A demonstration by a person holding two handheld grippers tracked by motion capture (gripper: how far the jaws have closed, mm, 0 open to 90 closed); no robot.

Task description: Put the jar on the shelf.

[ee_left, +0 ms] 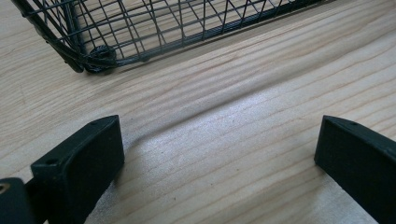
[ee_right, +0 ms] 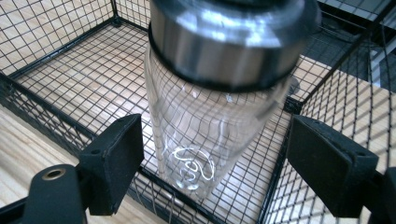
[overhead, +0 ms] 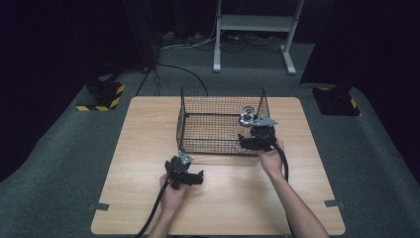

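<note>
A: Where is the bottle (ee_right: 210,116)?

B: It stands up in the wire basket (overhead: 198,131), near the front right corner. It is clear glass with a shiny metal top.

A: Is the right gripper (ee_right: 212,170) holding it?

B: No. Its jaws sit on both sides of the bottle with gaps, not touching.

A: And the left gripper (ee_left: 219,158)?

B: It is spread wide over the bare table (ee_left: 233,116), just in front of the basket.
</note>
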